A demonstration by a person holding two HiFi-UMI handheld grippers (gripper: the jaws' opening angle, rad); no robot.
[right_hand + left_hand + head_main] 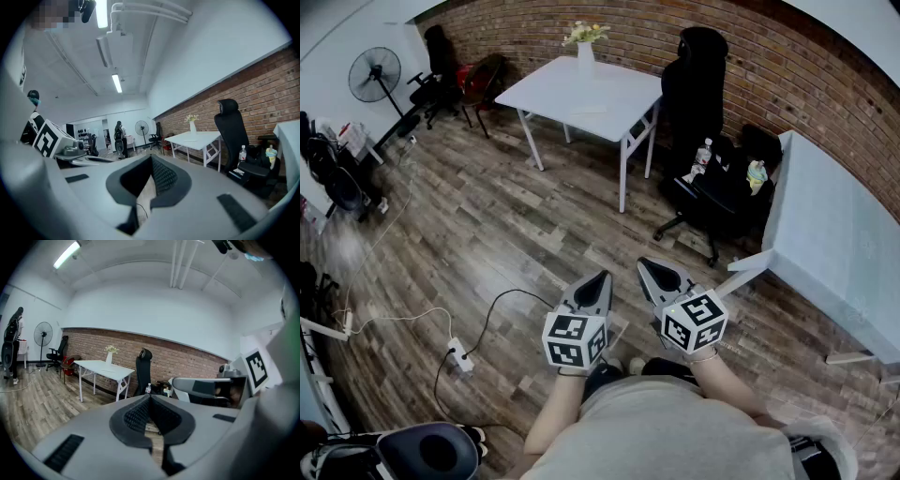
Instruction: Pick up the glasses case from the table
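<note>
No glasses case can be made out for certain. A small flat pale thing (586, 110) lies on the white table (546, 90) near a vase of flowers (585, 49), too small to identify. Both grippers are held side by side over the wooden floor, well short of that table. My left gripper (602, 277) is shut with nothing between its fingers, its jaws meeting in the left gripper view (150, 397). My right gripper (645, 264) is shut and empty too, as the right gripper view (151, 159) shows. The table (101, 366) stands ahead, against the brick wall.
A tall black office chair (694, 70) stands beside the table. A lower black chair (722, 192) holds bottles. A second white table (834, 234) is at the right. A fan (375, 75) stands far left. A power strip (459, 356) and cables lie on the floor.
</note>
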